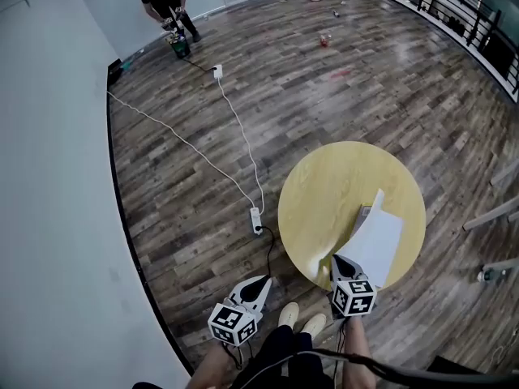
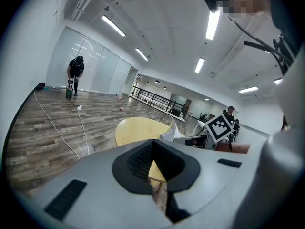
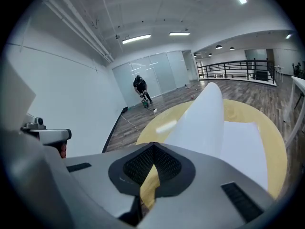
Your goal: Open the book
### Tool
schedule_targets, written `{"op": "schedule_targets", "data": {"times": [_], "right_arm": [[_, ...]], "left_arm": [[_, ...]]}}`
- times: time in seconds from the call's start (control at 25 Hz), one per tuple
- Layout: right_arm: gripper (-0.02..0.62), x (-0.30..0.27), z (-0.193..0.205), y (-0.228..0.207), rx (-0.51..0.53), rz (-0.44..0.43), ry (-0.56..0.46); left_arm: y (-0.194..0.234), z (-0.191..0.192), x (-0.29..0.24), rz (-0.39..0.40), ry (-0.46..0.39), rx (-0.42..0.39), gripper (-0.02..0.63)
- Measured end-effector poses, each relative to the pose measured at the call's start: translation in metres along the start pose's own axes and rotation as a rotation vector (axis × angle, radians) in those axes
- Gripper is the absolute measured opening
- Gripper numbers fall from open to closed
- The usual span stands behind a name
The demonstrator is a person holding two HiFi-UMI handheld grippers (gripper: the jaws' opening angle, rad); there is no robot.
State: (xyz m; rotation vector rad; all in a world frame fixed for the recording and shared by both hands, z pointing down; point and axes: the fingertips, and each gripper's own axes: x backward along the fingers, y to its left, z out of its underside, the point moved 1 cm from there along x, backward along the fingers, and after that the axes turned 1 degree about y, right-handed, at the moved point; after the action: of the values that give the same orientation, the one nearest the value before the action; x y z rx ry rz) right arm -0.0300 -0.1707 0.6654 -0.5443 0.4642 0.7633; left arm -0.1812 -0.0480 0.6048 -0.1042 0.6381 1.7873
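From above, the book (image 1: pixel 377 237) lies open on the round yellow table (image 1: pixel 324 185) with its raised leaf (image 1: pixel 376 203) standing up. The right gripper (image 1: pixel 336 259) is at the table's near edge, and the left gripper (image 1: pixel 265 281) is off it above the floor (image 1: pixel 324 79), near a power strip (image 1: pixel 256 220). The left gripper view shows its jaws pressed together on nothing, with the other gripper's marker cube (image 2: pixel 220 126) beside the book ahead. The right gripper view shows those jaws likewise closed and empty, the raised leaf curling just beyond them, seemingly not touching, and a person (image 3: pixel 139 87) far across the room.
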Motion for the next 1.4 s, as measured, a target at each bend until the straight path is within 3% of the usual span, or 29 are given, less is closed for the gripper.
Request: {"op": "schedule_targets", "data": {"times": [0.6,1.4], "right_arm": [[0.003,-0.075,0.013,0.056,0.077,-0.111,0.108],[0.003,-0.123,0.047,0.06,0.101,-0.134,0.237]], "left_arm": [[0.066,0.013,0.027,-0.119,-0.002,0.077,-0.002],[0.107,0.055,0.042,-0.208,0.031,0.185,-0.002]]}}
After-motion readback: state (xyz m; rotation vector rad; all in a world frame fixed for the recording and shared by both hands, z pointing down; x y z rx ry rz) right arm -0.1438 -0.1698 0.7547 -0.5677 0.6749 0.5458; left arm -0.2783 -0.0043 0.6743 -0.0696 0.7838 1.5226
